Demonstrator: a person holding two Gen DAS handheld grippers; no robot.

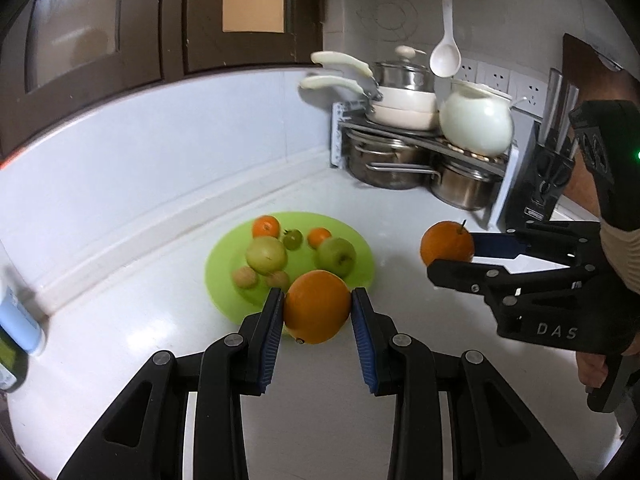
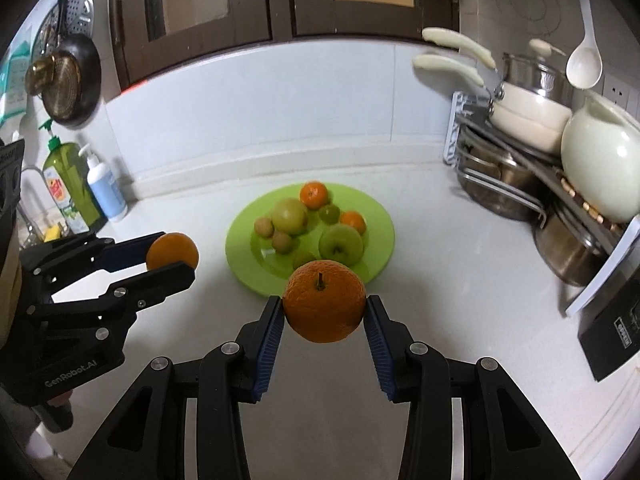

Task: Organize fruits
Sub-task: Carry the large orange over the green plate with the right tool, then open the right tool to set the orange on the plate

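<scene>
Left wrist view: left gripper (image 1: 318, 312) clamped on an orange (image 1: 317, 306), blue pads (image 1: 273, 334) pressed flat against both sides, fruit carried clear of the white counter (image 1: 400, 216) just in front of the green plate (image 1: 224, 258). Right wrist view: right gripper (image 2: 325, 314) likewise closed on a second orange (image 2: 324, 301), stem end up and facing the camera, also off the counter at the plate's near rim. Each gripper visible in the other's camera, well apart, 1 orange apiece. On the plate: 2 green apples (image 2: 341, 244), 2 small tangerines (image 2: 314, 194), 1 small green fruit (image 2: 329, 213) between them, and a few small brownish fruits (image 2: 265, 227) toward the near-left side. Free room mostly at the front of the plate and along its right rim. Beyond: pot rack (image 2: 516, 184) with stacked pans and a white kettle (image 2: 600, 168) at the right, 2 pump bottles (image 2: 102, 188) by the wall at the left. Likely step: carrying both oranges in to set them on the plate. Risks, as a judgement only: round, smooth peel held on 2 narrow pads, so a tilt or a quick swing could let a fruit squirm out and roll across the counter; lowering onto the crowded centre could knock an apple or tangerine over the shallow rim; releasing too high could bounce an orange off; both grippers converging on the same front gap could collide.
</scene>
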